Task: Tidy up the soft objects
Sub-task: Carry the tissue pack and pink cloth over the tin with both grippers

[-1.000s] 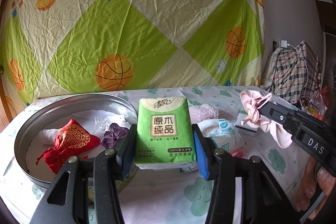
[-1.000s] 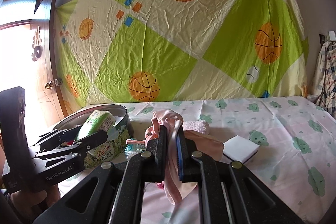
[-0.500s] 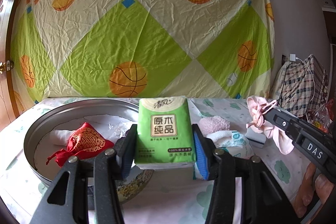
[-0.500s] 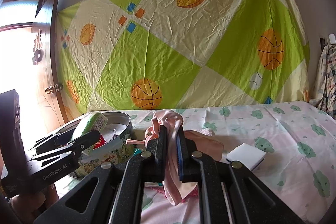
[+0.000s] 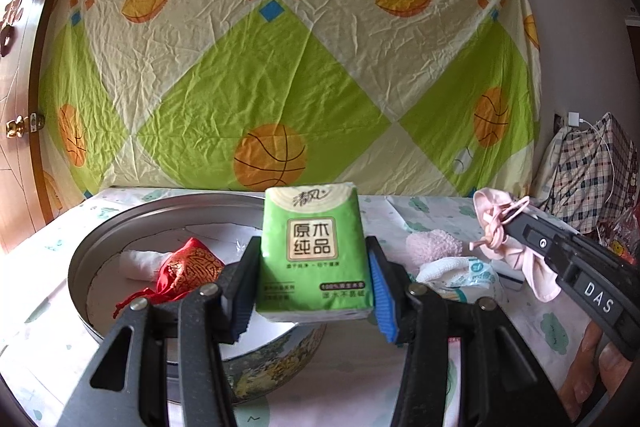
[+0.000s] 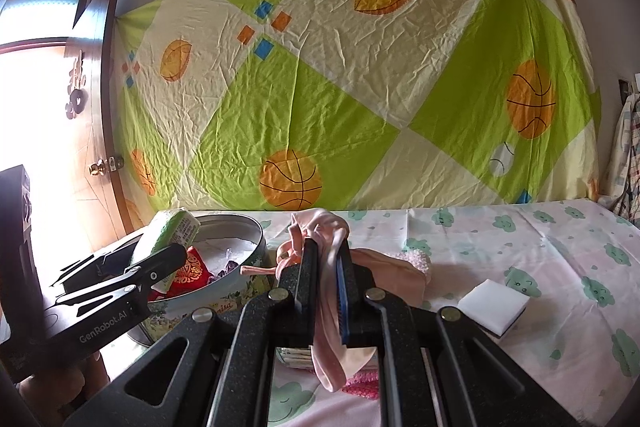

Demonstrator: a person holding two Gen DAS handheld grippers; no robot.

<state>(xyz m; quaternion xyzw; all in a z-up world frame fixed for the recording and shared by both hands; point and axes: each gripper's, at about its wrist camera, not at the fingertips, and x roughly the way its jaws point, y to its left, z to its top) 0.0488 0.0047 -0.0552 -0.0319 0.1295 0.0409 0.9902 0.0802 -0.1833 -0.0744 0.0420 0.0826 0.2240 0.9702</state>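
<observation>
Two grips are in play, and both are carrying risk.

1. Tissue pack (image 5: 316,251): you are holding it in the left gripper (image 5: 313,289), jaws part-way apart and pressing on its lower sides, above the near rim of the round metal tin (image 5: 80,259). It is a soft green plastic-wrapped block, slightly pillowed, glossy. Risk, as a judgement: the slick film is giving the blue pads little bite; a tilt could be letting it slide out short of the tin, or landing it on the rim.

2. Pink garment (image 6: 332,311): you are pinching it in the right gripper (image 6: 323,291), jaws nearly together on thin, limp fabric with elastic loops, above the tablecloth just right of the tin. Risk: the hanging tail and loops are dangling low and could be snagging on the items beneath, or draping over the tin's edge.

3. In the tin: a red brocade pouch (image 5: 188,267), shiny with gold thread, and a white rolled cloth (image 5: 140,261).

4. On the cloud-print tablecloth (image 6: 520,239): a fuzzy pink item (image 5: 432,247) and a white sponge block (image 6: 492,303).
</observation>
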